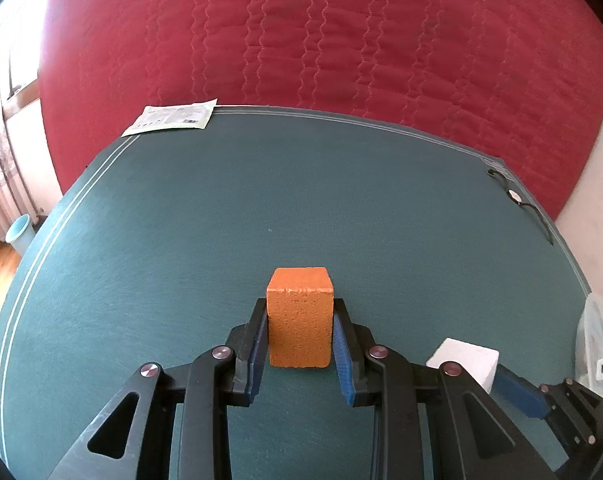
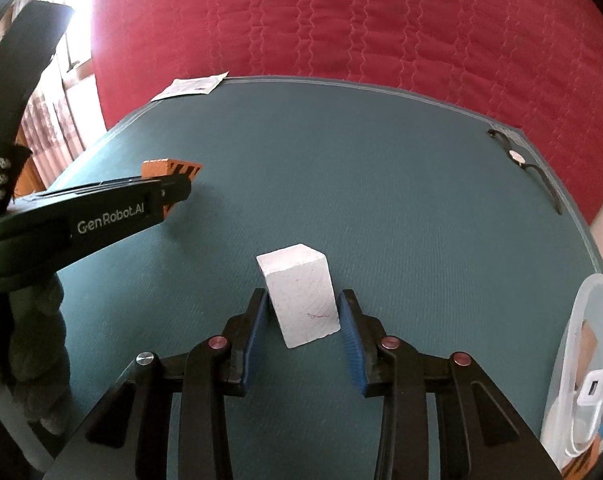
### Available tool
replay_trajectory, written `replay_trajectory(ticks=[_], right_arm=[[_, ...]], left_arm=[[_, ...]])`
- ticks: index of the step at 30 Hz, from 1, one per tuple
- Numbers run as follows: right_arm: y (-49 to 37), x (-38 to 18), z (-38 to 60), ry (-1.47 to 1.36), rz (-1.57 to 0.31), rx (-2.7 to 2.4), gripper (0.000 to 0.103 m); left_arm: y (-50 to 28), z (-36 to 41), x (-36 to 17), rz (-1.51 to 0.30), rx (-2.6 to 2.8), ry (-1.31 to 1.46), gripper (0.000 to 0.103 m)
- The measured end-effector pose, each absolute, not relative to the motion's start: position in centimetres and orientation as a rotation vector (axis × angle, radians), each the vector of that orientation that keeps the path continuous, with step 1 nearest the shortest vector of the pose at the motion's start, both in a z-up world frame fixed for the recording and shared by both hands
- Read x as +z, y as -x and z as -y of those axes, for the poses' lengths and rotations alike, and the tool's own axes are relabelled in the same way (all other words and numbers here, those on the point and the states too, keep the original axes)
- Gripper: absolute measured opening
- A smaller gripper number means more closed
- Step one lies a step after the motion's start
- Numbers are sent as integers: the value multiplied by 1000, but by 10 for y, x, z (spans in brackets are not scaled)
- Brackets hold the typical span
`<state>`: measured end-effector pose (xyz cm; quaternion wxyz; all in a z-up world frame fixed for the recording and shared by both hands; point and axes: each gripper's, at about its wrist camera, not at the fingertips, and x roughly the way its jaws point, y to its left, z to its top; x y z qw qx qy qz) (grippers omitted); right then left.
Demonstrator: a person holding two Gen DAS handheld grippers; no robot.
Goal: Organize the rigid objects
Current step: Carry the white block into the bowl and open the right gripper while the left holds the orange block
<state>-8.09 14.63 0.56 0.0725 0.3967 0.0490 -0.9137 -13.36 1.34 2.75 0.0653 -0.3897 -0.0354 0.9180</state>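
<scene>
An orange block [image 1: 299, 320] stands upright on the green mat [image 1: 181, 220], and my left gripper [image 1: 300, 304] is shut on it, blue pads pressed to both its sides. A white block [image 2: 301, 292] sits turned at an angle between the pads of my right gripper [image 2: 304, 294], which is shut on it at its edges. In the left wrist view the white block [image 1: 467, 358] shows low on the right against a blue finger [image 1: 517, 394] of the right gripper. In the right wrist view the left gripper [image 2: 173, 192] holds the orange block [image 2: 157, 166] at the far left.
A red quilt [image 1: 341, 40] lies beyond the mat. A paper packet [image 1: 171, 118] rests on the mat's far left corner, and glasses [image 1: 517, 198] at its right edge. A clear plastic container [image 2: 589, 360] with a white cable is at the near right. A gloved hand [image 2: 37, 340] holds the left gripper.
</scene>
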Motion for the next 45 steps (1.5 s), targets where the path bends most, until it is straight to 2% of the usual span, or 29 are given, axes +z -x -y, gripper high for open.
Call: replay_trajectory(ticks=[4, 10, 12, 14, 29, 37, 45], right_arm=[[89, 6, -147, -1204, -122, -2759, 44], [96, 6, -145, -1209, -86, -2776, 44], [95, 6, -144, -1207, -95, -2778, 41], [93, 7, -146, -1206, -94, -2783, 33], [42, 28, -183, -1142, 43, -2839, 32], [6, 48, -208, -1051, 5, -2951, 32], [-15, 62, -248, -1020, 86, -3061, 32]], left_arm=[[131, -16, 29, 97, 2764, 1159, 31], [128, -22, 31, 78, 2751, 1152, 31], [128, -24, 31, 71, 2747, 1152, 31], [127, -24, 32, 68, 2745, 1148, 31], [115, -43, 34, 8, 2728, 1109, 31], [106, -55, 37, -34, 2706, 1080, 31], [96, -67, 37, -77, 2686, 1056, 31]])
